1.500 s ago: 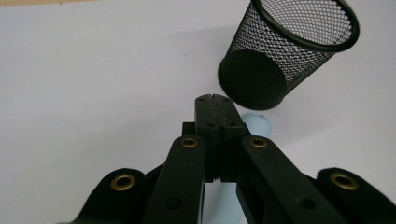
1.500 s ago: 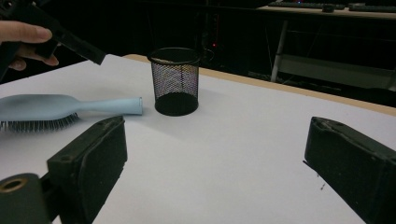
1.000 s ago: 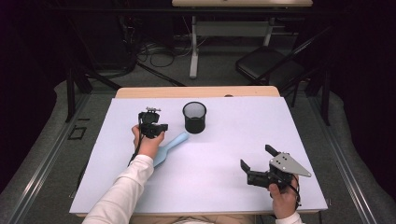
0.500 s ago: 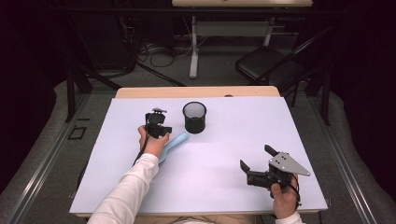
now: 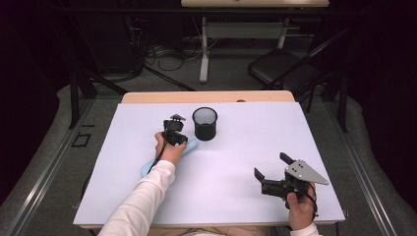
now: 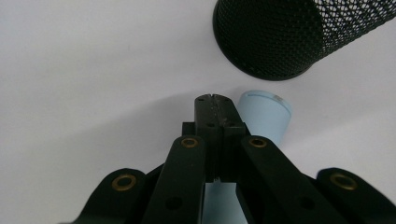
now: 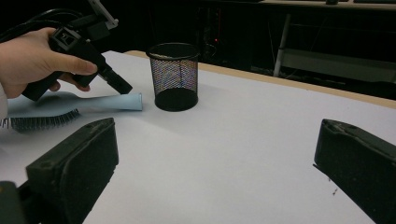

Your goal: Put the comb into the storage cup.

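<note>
Progress: early, in our judgement. Nearest us, right gripper (image 5: 269,173) idles w/ jaws wide, nothing held, well apart from mesh cup (image 5: 204,123). Left gripper (image 6: 215,105), jaws shut on nothing, tips beside light blue brush (image 7: 74,108) handle, just short of cup. Brush lies flat, ungrasped; pickup left.

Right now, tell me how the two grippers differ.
The left gripper has its jaws shut, tips down by the light blue brush handle; the right gripper has its jaws wide open with nothing between them. The left sits near the mesh cup, the right far away. Both are black and hand-held.
</note>
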Available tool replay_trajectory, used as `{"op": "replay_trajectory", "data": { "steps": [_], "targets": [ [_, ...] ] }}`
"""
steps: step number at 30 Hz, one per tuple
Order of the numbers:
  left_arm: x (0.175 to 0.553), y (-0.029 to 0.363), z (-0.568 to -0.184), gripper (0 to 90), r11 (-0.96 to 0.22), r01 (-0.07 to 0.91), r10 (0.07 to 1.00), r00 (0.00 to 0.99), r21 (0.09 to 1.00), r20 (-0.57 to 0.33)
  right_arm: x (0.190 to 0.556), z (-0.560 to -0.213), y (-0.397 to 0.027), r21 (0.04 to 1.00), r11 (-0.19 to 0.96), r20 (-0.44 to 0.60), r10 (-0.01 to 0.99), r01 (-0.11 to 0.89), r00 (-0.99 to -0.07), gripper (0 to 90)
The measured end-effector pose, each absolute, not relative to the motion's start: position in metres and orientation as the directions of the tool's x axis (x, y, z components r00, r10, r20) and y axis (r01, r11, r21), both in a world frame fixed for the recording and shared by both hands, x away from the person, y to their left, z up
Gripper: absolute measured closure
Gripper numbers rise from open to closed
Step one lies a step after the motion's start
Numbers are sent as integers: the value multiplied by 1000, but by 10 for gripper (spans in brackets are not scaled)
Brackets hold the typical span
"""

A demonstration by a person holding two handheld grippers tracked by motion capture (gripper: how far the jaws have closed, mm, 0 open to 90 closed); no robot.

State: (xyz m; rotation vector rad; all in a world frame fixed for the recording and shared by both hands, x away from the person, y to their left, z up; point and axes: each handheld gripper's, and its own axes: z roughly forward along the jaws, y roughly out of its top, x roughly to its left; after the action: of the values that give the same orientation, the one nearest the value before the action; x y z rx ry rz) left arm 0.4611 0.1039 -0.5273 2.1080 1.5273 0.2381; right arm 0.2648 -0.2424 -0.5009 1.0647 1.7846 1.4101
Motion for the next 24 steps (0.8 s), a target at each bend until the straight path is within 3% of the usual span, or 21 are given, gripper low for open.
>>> {"op": "replay_trajectory", "data": {
  "steps": [24],
  "targets": [
    [443, 81, -531, 900, -348, 814, 872, 463, 465, -158, 266, -501, -245, 971, 98, 20, 876, 219, -481, 0]
  ]
}}
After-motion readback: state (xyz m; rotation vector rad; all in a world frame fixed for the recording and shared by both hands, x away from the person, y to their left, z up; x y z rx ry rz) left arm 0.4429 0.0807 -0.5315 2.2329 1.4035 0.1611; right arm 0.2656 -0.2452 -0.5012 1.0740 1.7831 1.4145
